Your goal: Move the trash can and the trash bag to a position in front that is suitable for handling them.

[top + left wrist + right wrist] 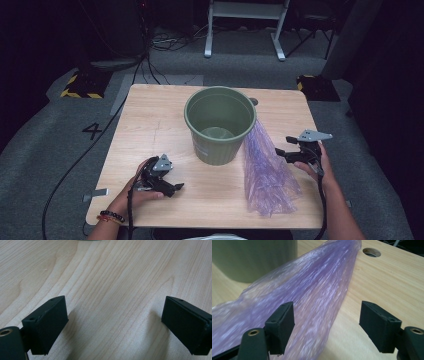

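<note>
Currently the right gripper (281, 151) stands with its jaws spread wide, nothing pinched; in the right gripper view the purple plastic bag (307, 297) passes the left jaw and partly crosses the gap, with no pad pressing on it. The bag drapes from the rim of the green bucket (220, 125) down to the table (145, 125), fanning out on the bucket's right. Judged from its sheen and creases, the film is light, limp and slippery. Take hold near the top, where it gathers at the rim. The left gripper (172, 188) rests on the table, jaws spread and empty.
</note>
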